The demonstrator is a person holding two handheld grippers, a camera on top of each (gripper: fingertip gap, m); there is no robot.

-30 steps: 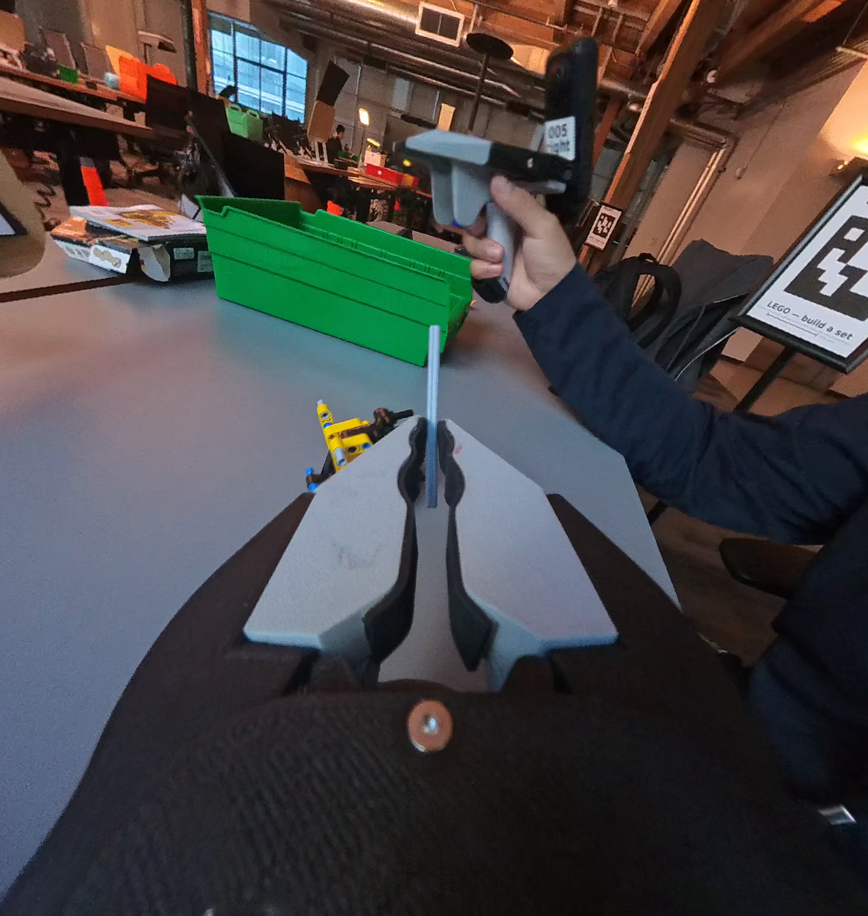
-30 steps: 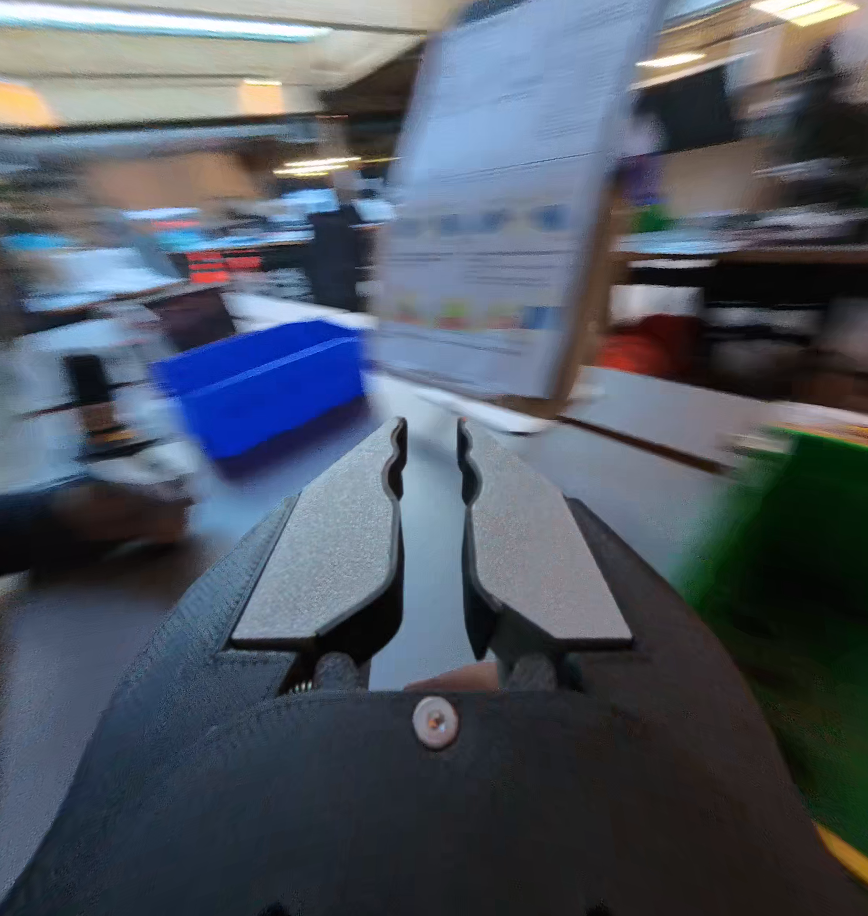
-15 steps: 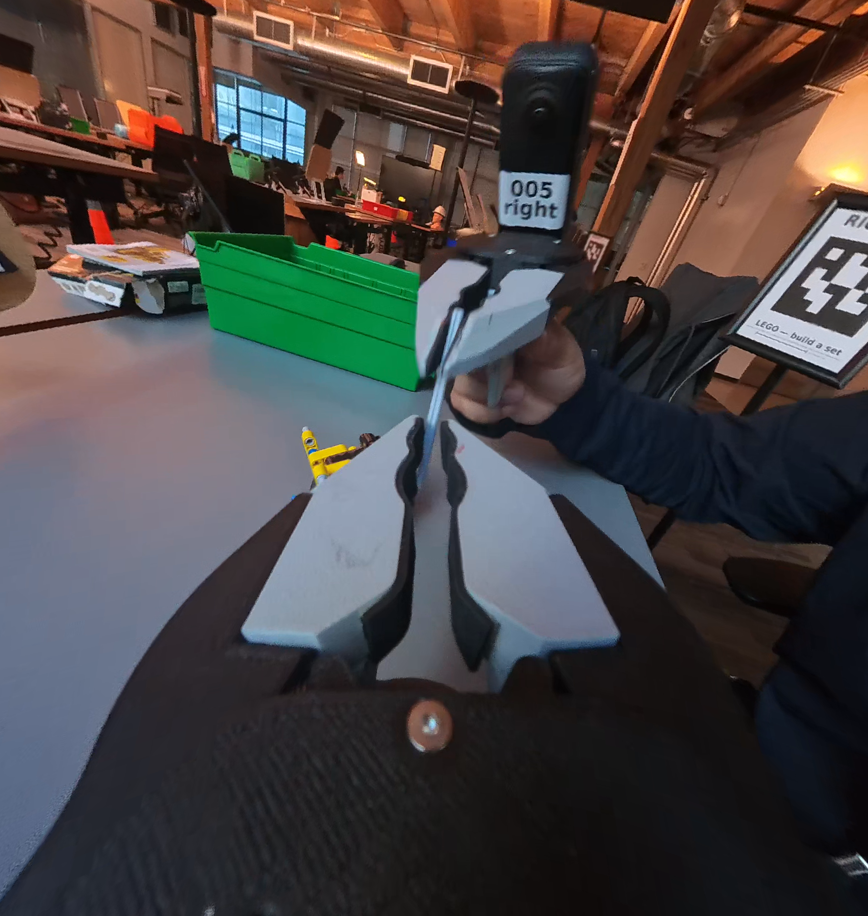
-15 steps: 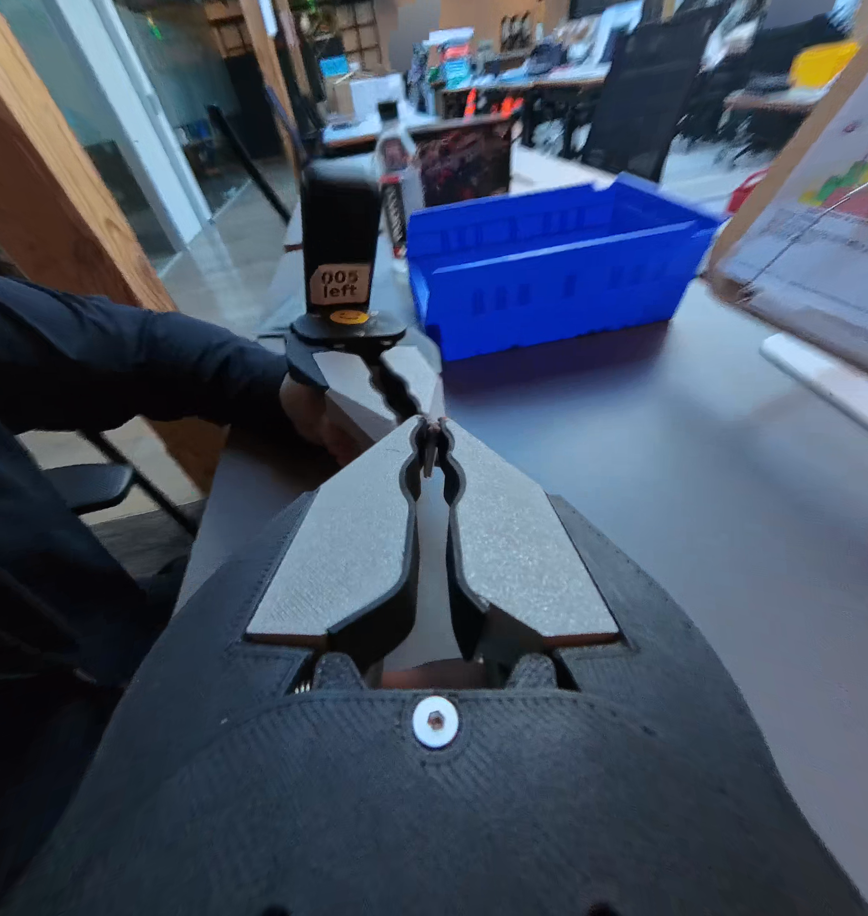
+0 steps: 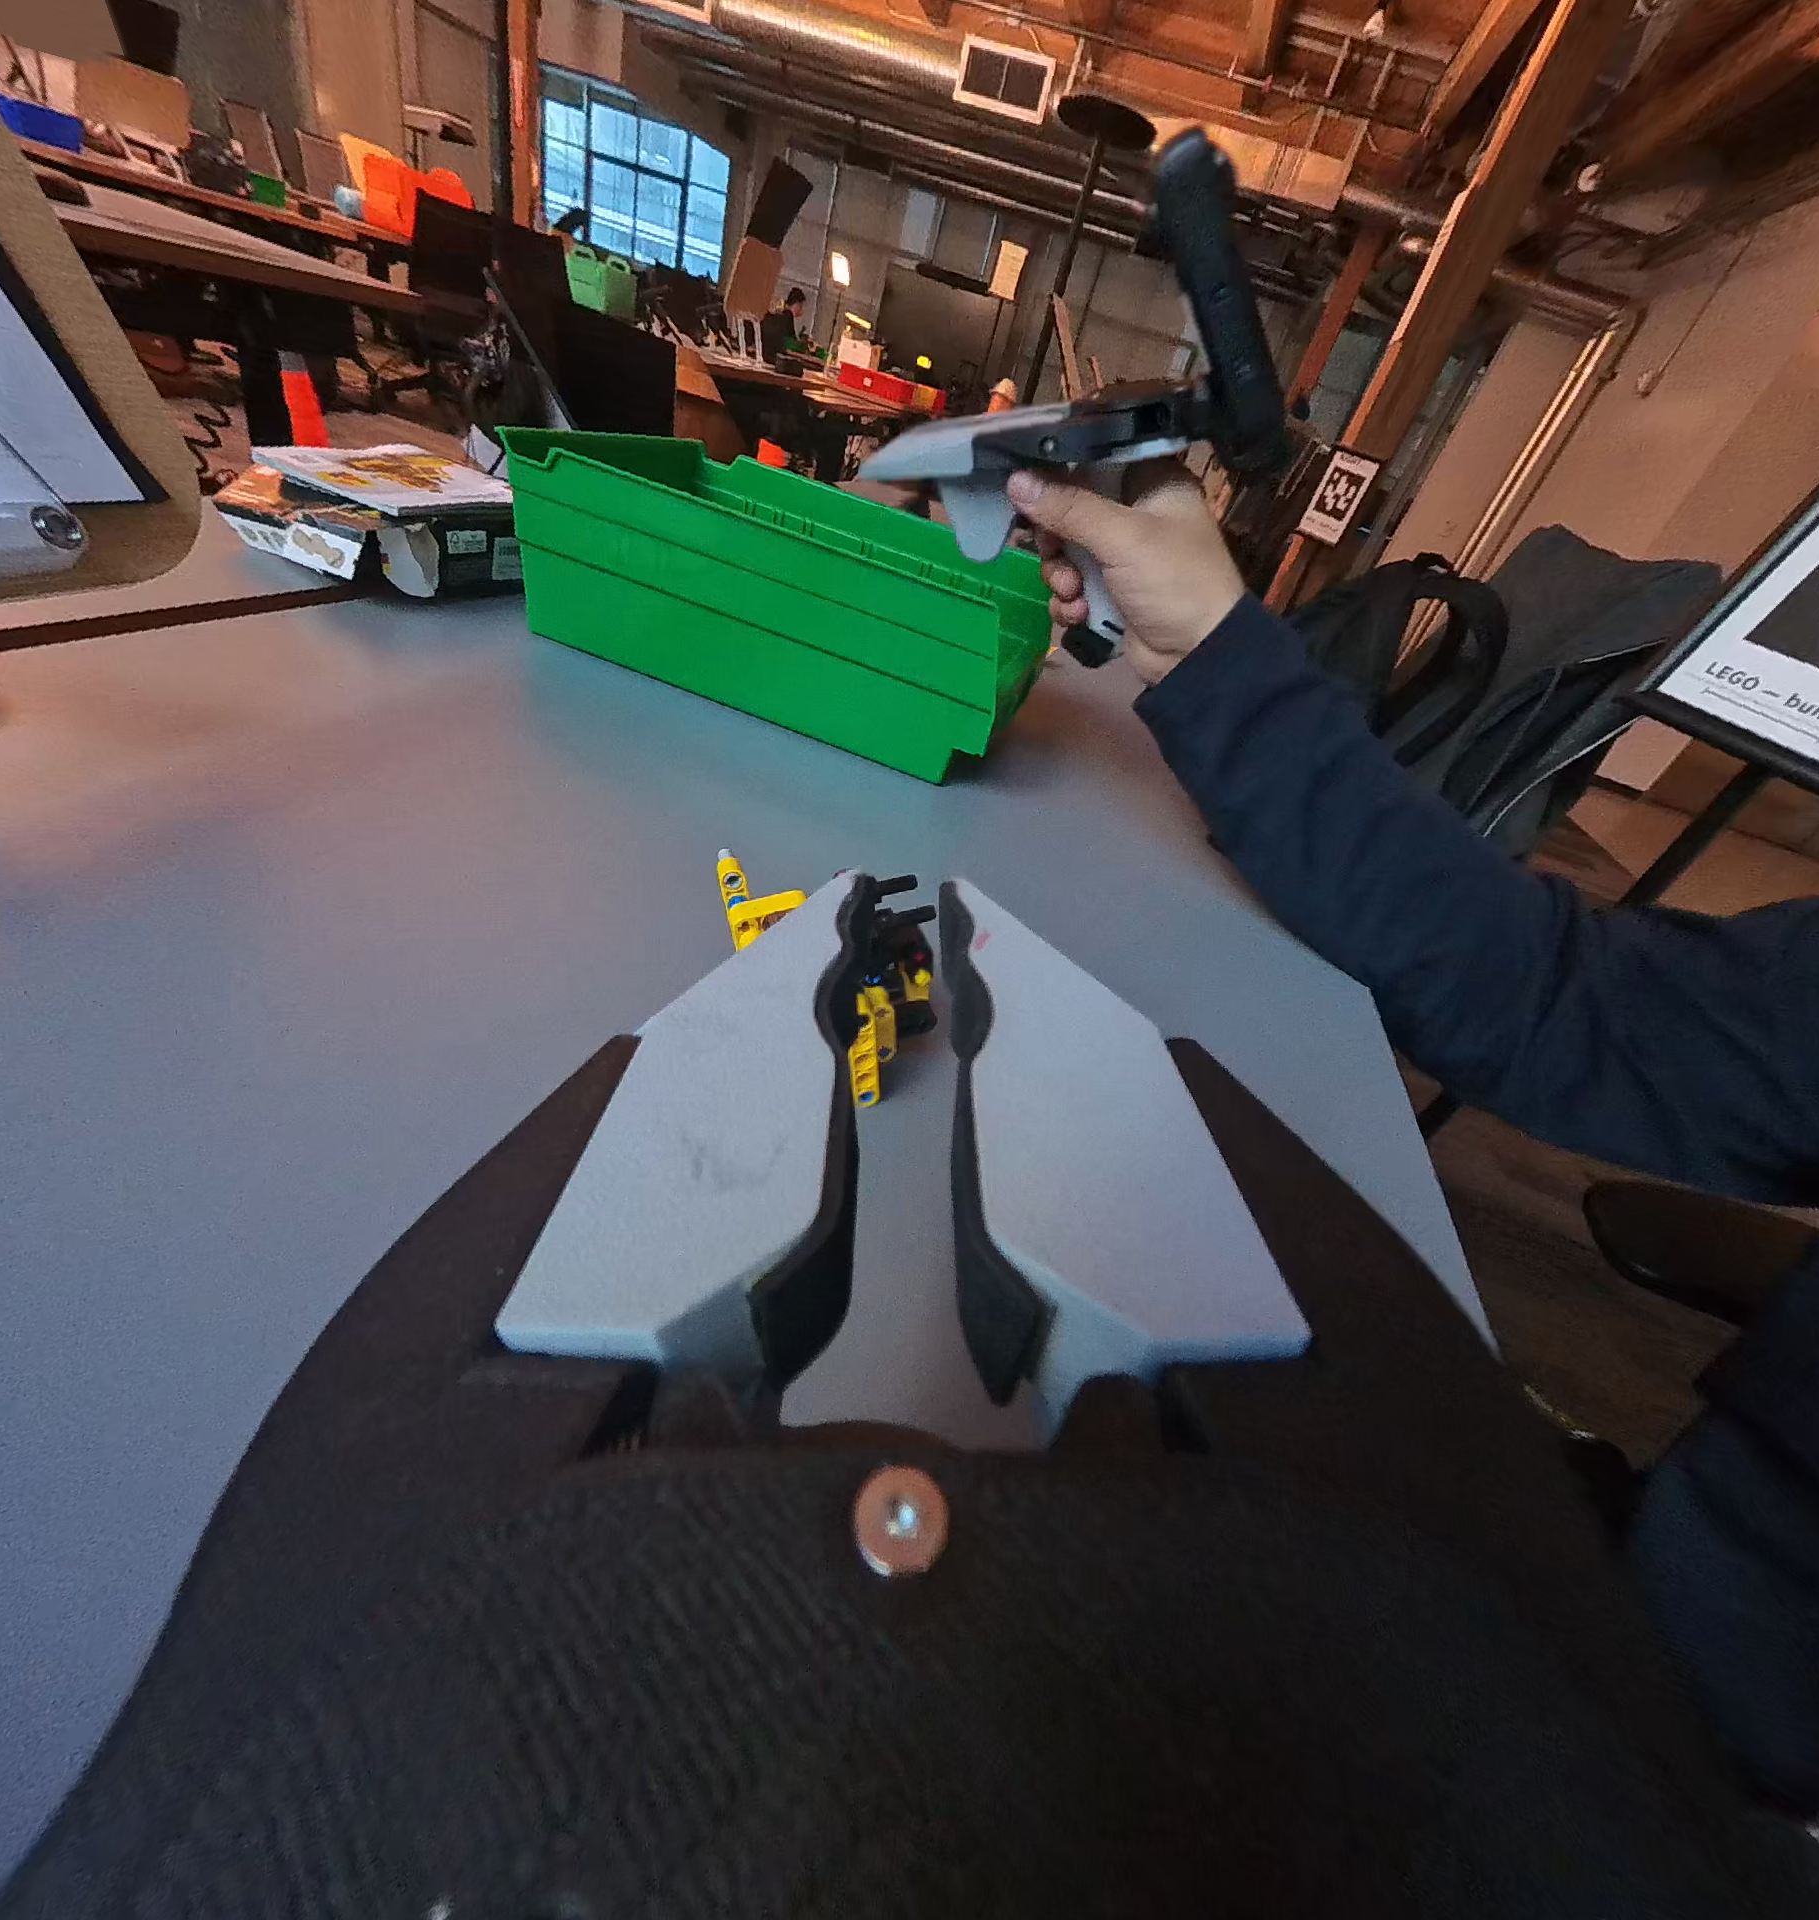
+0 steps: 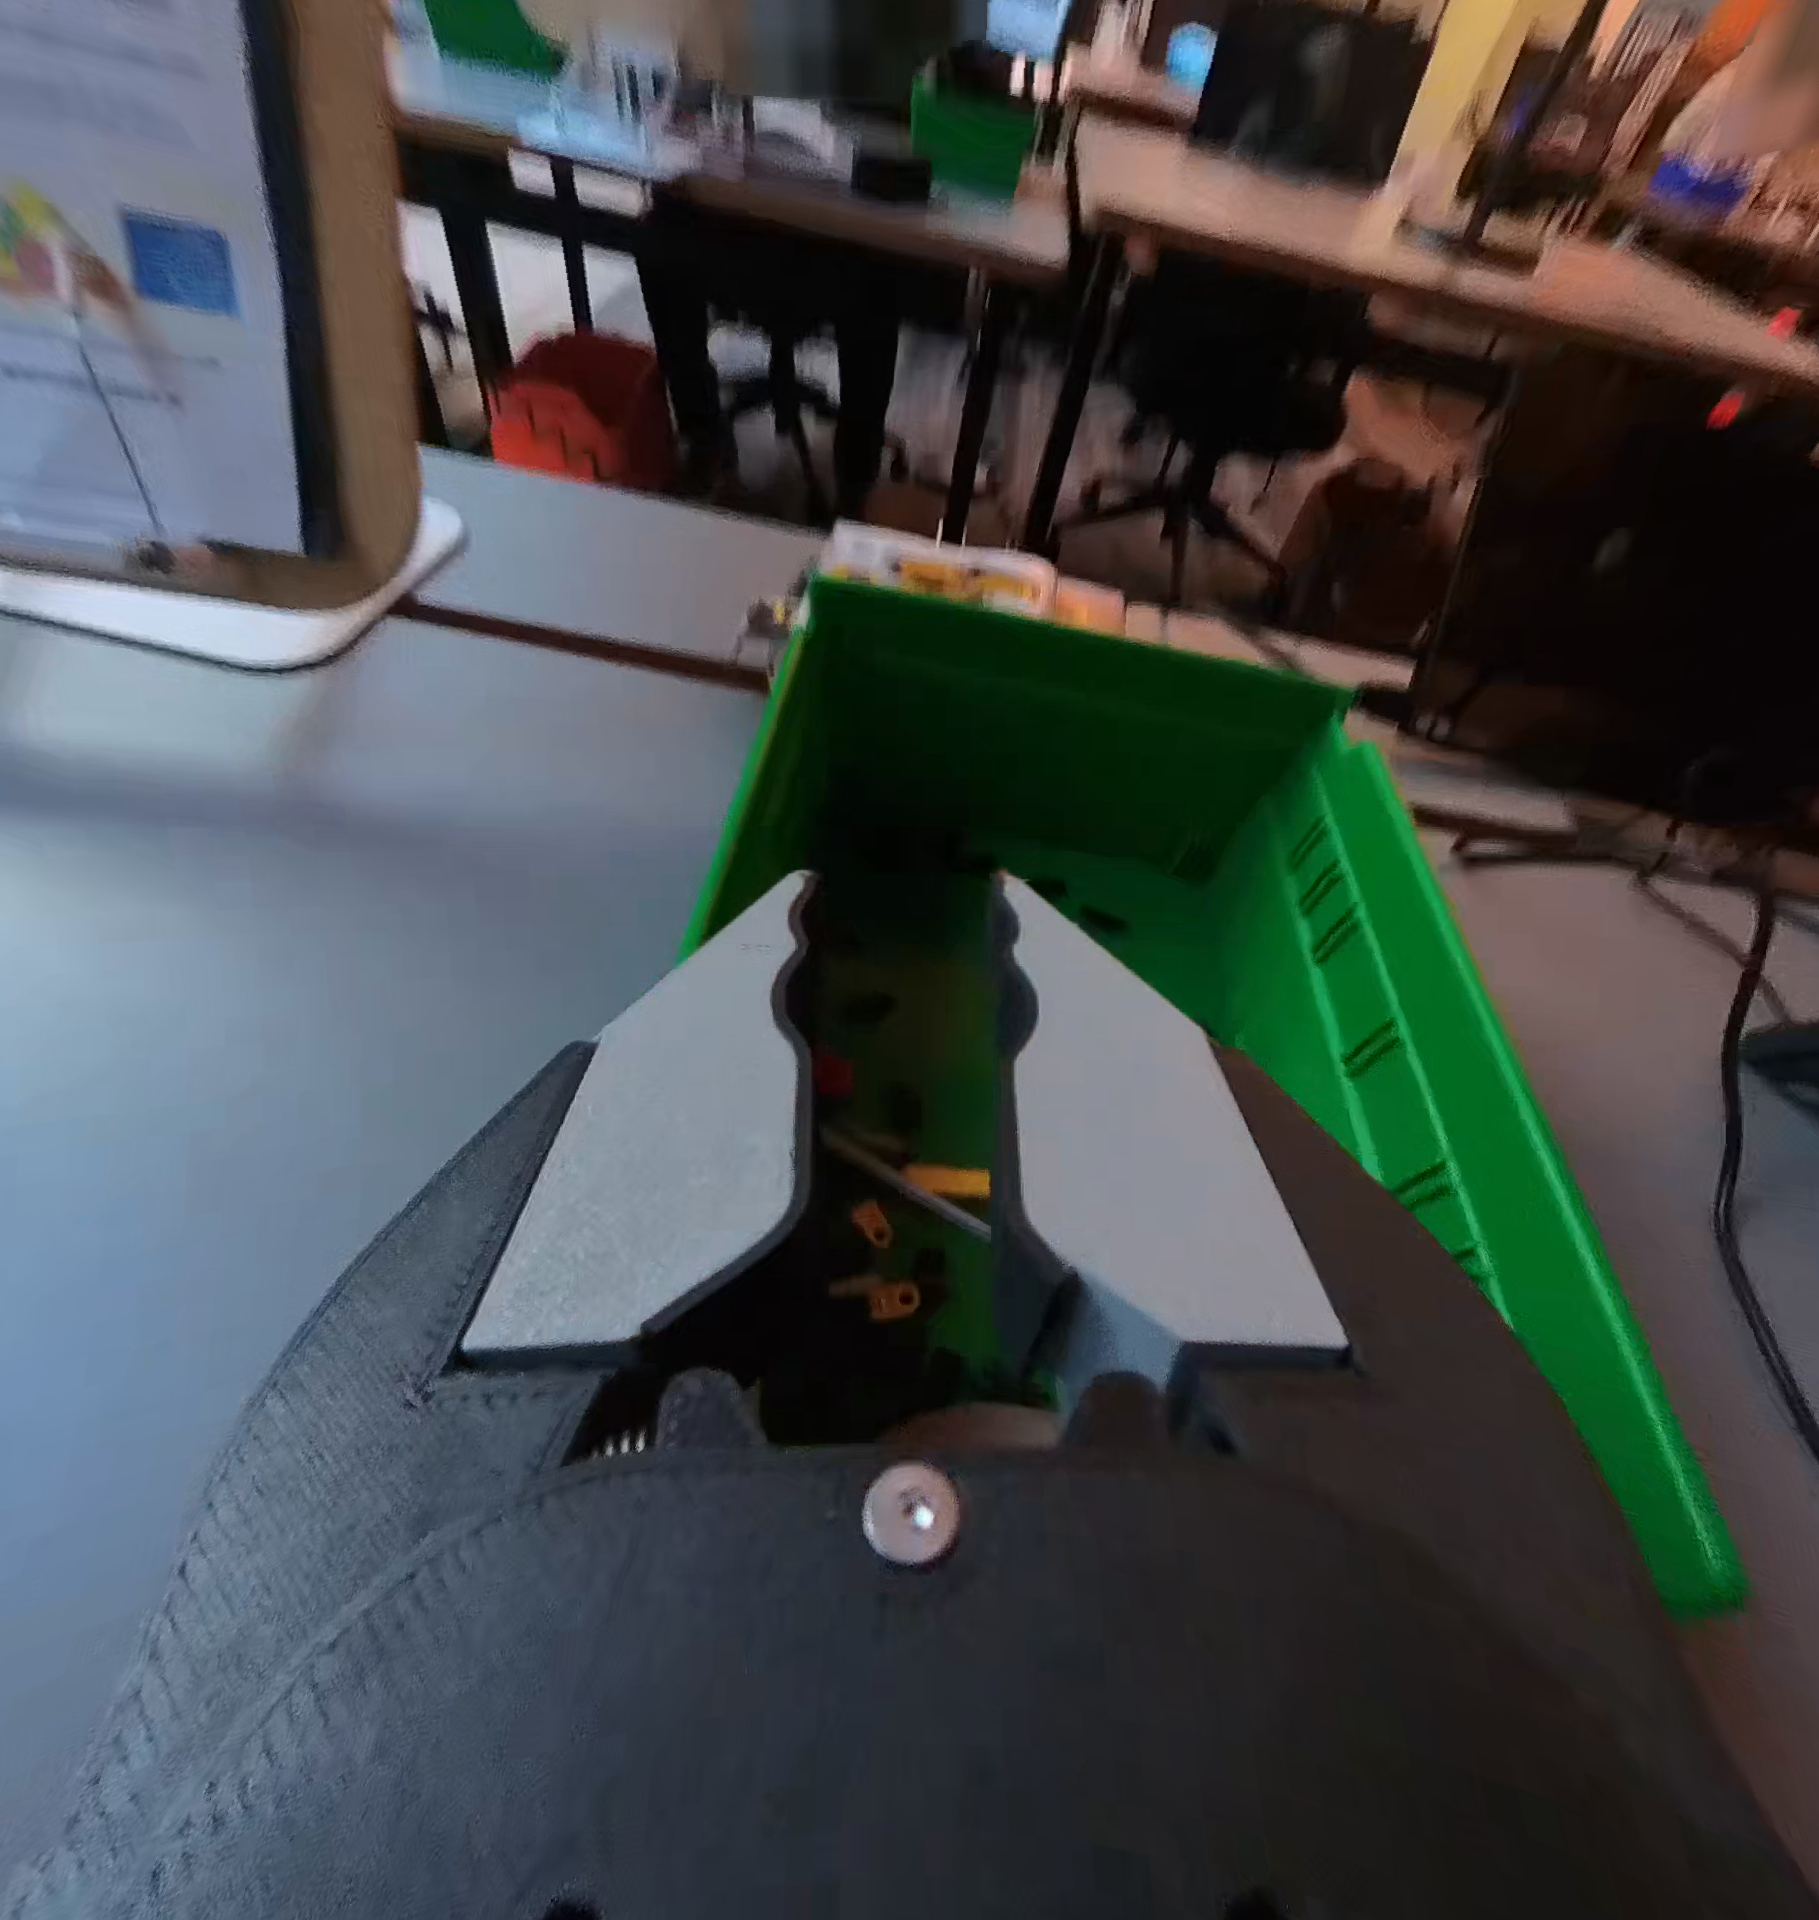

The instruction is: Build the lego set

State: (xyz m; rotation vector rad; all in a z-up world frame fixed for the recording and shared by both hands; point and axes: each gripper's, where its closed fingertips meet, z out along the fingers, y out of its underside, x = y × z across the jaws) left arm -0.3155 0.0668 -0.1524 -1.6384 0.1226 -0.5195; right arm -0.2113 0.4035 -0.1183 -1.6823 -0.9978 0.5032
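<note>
A small yellow and black lego assembly (image 5: 889, 997) lies on the grey table (image 5: 313, 883), seen between the fingers of my left gripper (image 5: 900, 894), which is open and empty just above and before it. My right gripper (image 6: 903, 894) is open and empty, hovering over the near end of the green bin (image 6: 1040, 727). Loose yellow, orange, red and black pieces and a thin grey rod (image 6: 905, 1184) lie on the bin floor below it. In the left wrist view a hand (image 5: 1133, 561) holds the right gripper (image 5: 988, 457) above the bin's (image 5: 759, 613) right end.
A board on a white stand (image 6: 209, 582) stands at the back left. A lego box with a booklet (image 5: 365, 509) lies behind the bin. A framed sign (image 5: 1798, 644) and a backpack (image 5: 1456, 665) are off the table's right edge. A black cable (image 6: 1736, 1195) runs right of the bin.
The grey rod that my left gripper held is gone and that gripper has opened. The right gripper closed on the rod, swung over to the green bin and now stands open.
</note>
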